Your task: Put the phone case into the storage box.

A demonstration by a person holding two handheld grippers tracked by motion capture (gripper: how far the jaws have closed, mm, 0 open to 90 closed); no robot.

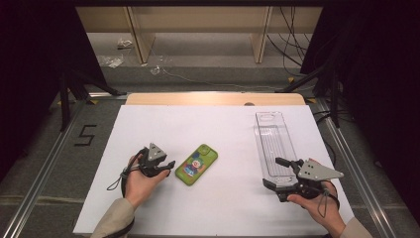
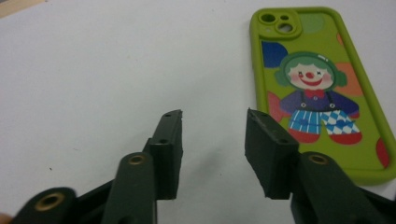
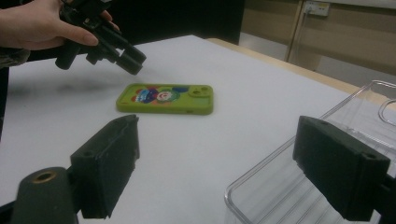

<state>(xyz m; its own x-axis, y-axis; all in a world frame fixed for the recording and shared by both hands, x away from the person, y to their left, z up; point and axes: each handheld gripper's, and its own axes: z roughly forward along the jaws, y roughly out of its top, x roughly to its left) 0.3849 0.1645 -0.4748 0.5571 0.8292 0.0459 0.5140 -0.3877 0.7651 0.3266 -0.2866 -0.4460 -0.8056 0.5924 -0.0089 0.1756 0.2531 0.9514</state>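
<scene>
On the white table (image 1: 223, 198), a green phone case (image 1: 196, 164) printed with a clown lay flat, camera cutout pointing away from the person. Just left of it, the left tool (image 1: 171, 166) hung low over the table, its jaws parted and nothing between them; in the left gripper view the case (image 2: 322, 93) lay just beyond and to the side of the jaw tips, apart from them. Toward the right side of the table, a clear plastic tray (image 1: 272, 141) lay lengthwise, running away from the person. The right tool (image 1: 273, 172) sat at the tray's near end with its jaws spread wide. In the right gripper view one jaw stood over the tray's near corner (image 3: 261, 186) and the other over bare table, neither pad pressing on anything. Case and tray lay well apart.
</scene>
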